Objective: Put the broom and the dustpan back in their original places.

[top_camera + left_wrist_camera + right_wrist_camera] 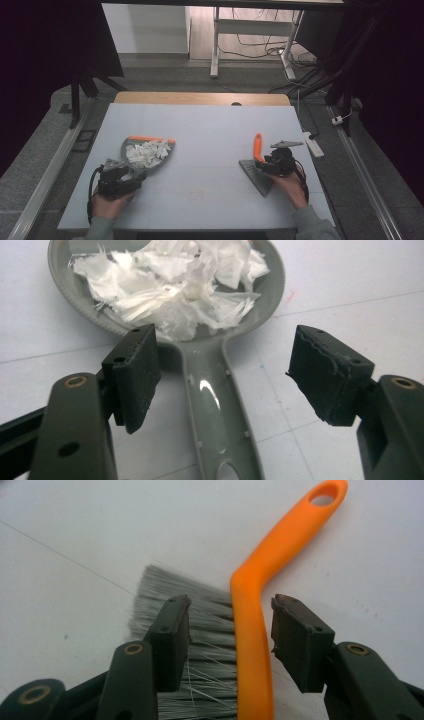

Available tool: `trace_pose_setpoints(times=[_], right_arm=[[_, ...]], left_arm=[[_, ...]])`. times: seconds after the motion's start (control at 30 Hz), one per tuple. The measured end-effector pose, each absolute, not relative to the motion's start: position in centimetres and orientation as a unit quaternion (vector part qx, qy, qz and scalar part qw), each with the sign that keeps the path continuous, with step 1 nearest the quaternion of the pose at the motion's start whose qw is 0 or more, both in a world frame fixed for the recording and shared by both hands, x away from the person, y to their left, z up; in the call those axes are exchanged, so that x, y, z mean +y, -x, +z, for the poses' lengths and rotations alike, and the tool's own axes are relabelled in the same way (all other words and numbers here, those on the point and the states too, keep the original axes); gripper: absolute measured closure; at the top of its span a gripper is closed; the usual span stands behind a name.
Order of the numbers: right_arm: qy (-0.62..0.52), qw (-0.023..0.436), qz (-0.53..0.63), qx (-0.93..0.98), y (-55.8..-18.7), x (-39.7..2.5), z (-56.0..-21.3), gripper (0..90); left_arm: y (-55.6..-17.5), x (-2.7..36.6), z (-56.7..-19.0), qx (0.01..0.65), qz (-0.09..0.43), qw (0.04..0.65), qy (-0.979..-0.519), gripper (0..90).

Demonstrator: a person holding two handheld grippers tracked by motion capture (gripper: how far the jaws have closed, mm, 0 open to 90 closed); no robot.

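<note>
**Dustpan at my left, brush at my right, both sets of tongs spread**

I work at a pale blue-grey table (210,130) with faint seam lines across its top and a wooden edge along the far side. Beyond it the floor is grey, with a white desk frame (216,45) standing well back and dark cables (270,50) trailing around its legs. A white power strip (313,144) lies on the floor just off the table's right edge. Black curtains close in the room on the left and the right.

The grey dustpan (131,150) lies on the near left part of the table, its orange lip on the far side. It holds a heap of white paper scraps (147,152), torn and ragged, piled in the bowl. In the left gripper view the pan's glossy grey handle (215,410) runs toward me between my jaws, with a hole at its near end.

My left tongs (135,176) sit at the near end of that handle, jaws spread wide on either side of it and touching nothing.

The brush (258,150) lies on the near right part of the table, well apart from the dustpan. Its orange handle bends once and points away, ending in an eyelet at the far tip; its grey bristles (200,630) fan flat on the table to the left of the handle, a few strands stray.

My right tongs (267,162) straddle the brush handle, jaws spread with a gap on each side, one jaw over the bristles.
</note>
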State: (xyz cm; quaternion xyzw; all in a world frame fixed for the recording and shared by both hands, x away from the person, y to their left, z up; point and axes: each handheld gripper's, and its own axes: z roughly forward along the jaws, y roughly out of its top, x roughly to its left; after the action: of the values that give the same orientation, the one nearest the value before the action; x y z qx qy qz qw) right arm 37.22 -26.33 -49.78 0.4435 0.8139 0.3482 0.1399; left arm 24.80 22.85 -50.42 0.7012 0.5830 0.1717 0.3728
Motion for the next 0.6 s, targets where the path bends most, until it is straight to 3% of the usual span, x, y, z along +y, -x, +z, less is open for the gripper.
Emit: trace_pose_setpoints(times=[0.33,0.6], right_arm=[[-0.391,0.132,0.376,0.83,-35.6,-26.1,-49.2,48.9],[-0.359,0.14,0.399,0.832,-34.0,-26.1,-49.0,48.9]], left_arm=[[-24.5,21.1,-49.3,0.494,0.18,0.387,-0.758,31.8],[-25.9,21.1,-49.7,0.461,0.159,0.376,-0.788,31.6]])
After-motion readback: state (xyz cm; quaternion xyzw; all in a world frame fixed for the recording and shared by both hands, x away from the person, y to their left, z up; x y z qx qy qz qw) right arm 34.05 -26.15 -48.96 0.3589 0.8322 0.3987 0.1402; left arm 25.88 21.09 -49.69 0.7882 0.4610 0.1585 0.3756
